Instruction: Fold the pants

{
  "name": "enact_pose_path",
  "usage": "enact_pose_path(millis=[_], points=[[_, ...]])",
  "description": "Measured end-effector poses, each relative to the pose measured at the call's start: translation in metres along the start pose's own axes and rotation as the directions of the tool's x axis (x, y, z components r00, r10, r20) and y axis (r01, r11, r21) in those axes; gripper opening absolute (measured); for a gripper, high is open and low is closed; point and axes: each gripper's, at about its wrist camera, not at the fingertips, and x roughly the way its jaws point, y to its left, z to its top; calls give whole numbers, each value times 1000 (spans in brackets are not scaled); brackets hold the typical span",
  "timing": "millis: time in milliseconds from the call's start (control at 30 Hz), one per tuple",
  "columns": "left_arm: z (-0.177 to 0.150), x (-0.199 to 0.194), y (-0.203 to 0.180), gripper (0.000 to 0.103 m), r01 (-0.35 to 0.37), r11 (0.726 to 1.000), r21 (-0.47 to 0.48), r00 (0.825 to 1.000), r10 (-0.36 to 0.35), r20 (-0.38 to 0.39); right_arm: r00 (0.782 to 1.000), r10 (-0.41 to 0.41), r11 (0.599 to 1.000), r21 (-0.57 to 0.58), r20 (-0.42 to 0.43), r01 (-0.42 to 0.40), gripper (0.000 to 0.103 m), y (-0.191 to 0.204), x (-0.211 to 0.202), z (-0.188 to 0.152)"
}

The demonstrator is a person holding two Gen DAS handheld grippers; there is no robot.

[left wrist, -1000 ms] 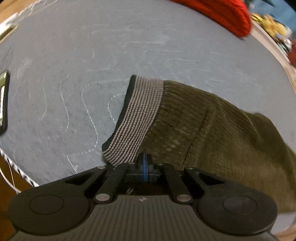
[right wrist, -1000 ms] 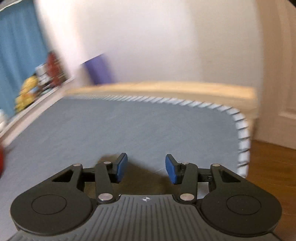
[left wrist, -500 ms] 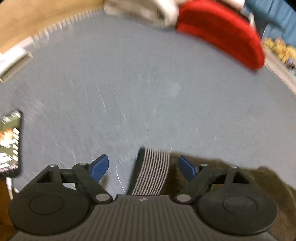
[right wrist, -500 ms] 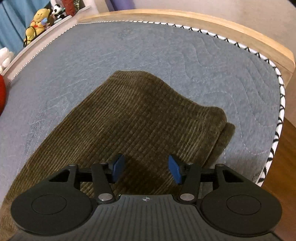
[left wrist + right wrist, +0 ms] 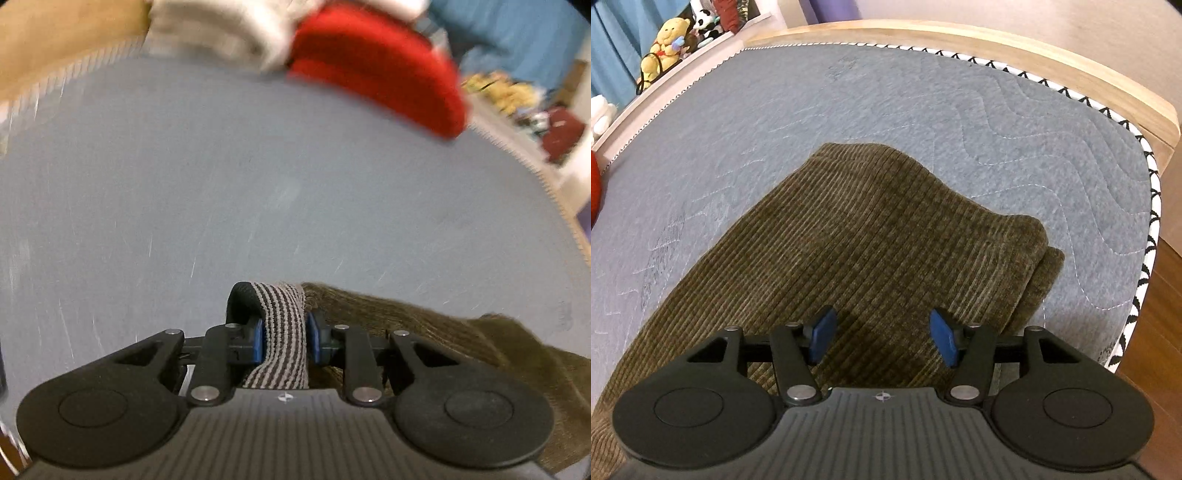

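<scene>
A: Where do you have the corduroy pants [image 5: 871, 236] right now?

B: Spread on the grey quilted mattress [image 5: 871, 96], long axis running from your left gripper [image 5: 283, 339] across to your right gripper [image 5: 881, 341]. Your left blue pads [image 5: 257, 341] are clamped on the striped ribbed waistband [image 5: 282, 325], which bunches up between them.

A: And the right one?

B: Your right fingers stand apart, hovering over the olive cloth with the doubled leg end [image 5: 1039, 254] just ahead, near the mattress corner (whether they touch the fabric I cannot tell). The corduroy looks thick, soft and ridged, so I'd judge the waist end is the one ready to carry over toward that leg end
</scene>
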Motion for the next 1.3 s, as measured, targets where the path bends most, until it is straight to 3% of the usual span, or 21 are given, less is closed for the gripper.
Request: enact_pose_path(millis=[33,67,100,167,233,333,400,433,467,500,533,567,600,667,767,833,933,1000,1067,1167,1300], points=[[0,11,9,35,-9,1000,-29,998,7,-65,1000,-1,1000,0,0,1,59,0,0,0],[0,15,14,47,-32,998,-51,995,27,-92,1000,-1,1000,-1,0,1,59,0,0,0],[0,11,15,52,-56,997,-58,995,51,-87,1000,-1,1000,-1,1,1,59,0,0,0],[1,-9,3,55,-108,994,-8,994,108,-14,1000,3,1000,1,0,-3,59,-2,-1,0],[-6,-35,-16,55,-195,977,84,975,184,128,1000,13,1000,10,0,-13,59,-6,-2,0],[-14,-60,-36,54,-113,975,193,970,67,234,1000,8,1000,14,7,-8,59,-9,-5,0],[-23,-55,-48,55,3,961,277,984,-52,169,1000,1,1000,17,10,-2,59,-8,-5,-2],[-29,-43,-50,57,107,943,314,990,-129,52,1000,-3,1000,17,11,2,59,-7,-5,-2],[-37,-25,-52,60,192,923,333,981,-171,-90,1000,-8,1000,14,13,8,59,-5,-5,-2],[-50,-4,-53,60,215,909,357,963,-138,-230,1000,-12,1000,9,14,12,59,-4,-5,-2],[-68,13,-59,59,182,870,458,955,-46,-294,1000,-15,1000,6,16,15,59,-3,-5,-3],[-79,10,-67,60,174,804,568,968,-35,-247,1000,-16,1000,6,16,15,59,-3,-5,-3],[-79,7,-72,60,162,787,595,971,-22,-236,1000,-14,1000,9,16,14,59,-3,-5,-3],[-74,4,-71,58,153,821,550,969,-16,-246,1000,-12,1000,22,18,12,59,-6,-5,-1],[-59,-5,-95,57,162,798,580,980,-63,-188,998,-15,998,64,58,11,59,-15,-13,3],[-53,-7,-98,58,196,816,543,976,-109,-188,990,-27,994,110,137,12,59,-26,-26,10],[-50,-15,-101,59,159,819,551,985,-90,-150,962,-65,974,228,265,3,59,-53,-47,19],[-49,-22,-102,59,151,834,531,987,-96,-131,950,-97,946,325,298,-6,60,-77,-53,20],[-44,-20,-106,59,167,856,490,985,-122,-122,955,-96,917,399,280,-25,61,-98,-51,20],[-35,-19,-129,59,184,869,460,983,-164,-83,979,-30,884,462,204,-69,61,-117,-36,15],[-31,-23,-159,60,204,858,471,977,-211,-40,993,-1,902,429,122,-51,61,-115,-18,10]])
